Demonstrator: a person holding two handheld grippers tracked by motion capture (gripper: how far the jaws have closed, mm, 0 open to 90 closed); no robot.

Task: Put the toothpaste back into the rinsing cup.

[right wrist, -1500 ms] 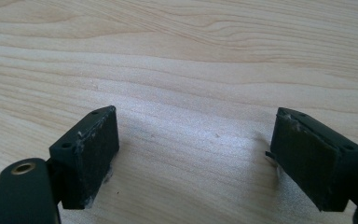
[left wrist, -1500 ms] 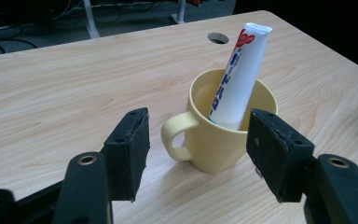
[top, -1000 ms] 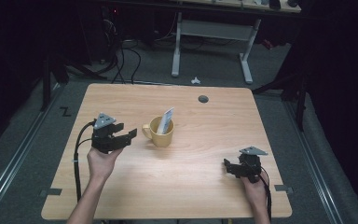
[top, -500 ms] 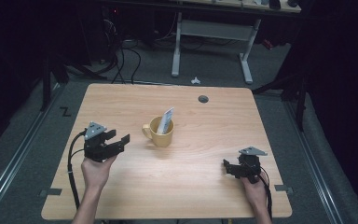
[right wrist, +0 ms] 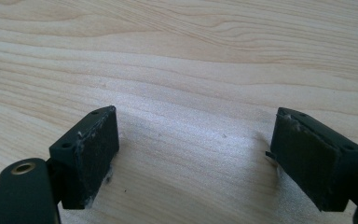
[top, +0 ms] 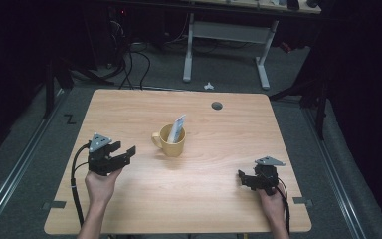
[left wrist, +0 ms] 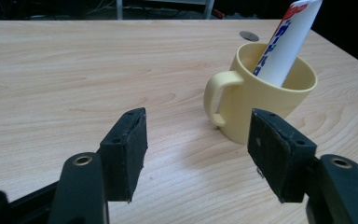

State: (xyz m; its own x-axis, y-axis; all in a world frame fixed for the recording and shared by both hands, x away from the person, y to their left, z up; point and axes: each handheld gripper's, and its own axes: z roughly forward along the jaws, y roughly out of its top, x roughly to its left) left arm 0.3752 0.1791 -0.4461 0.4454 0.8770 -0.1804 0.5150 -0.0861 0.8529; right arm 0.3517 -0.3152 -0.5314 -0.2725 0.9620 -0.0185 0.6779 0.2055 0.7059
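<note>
Left tool (top: 122, 155) lower; one mug (top: 169, 141).

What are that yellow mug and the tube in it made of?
The mug looks like glazed ceramic: thick rim, smooth matte-yellow surface, though it may be plastic. The tube seems glossy white plastic with printed lettering and a flattened end.

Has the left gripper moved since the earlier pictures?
Yes. The left gripper has drawn back from the yellow mug toward the table's near edge.
</note>
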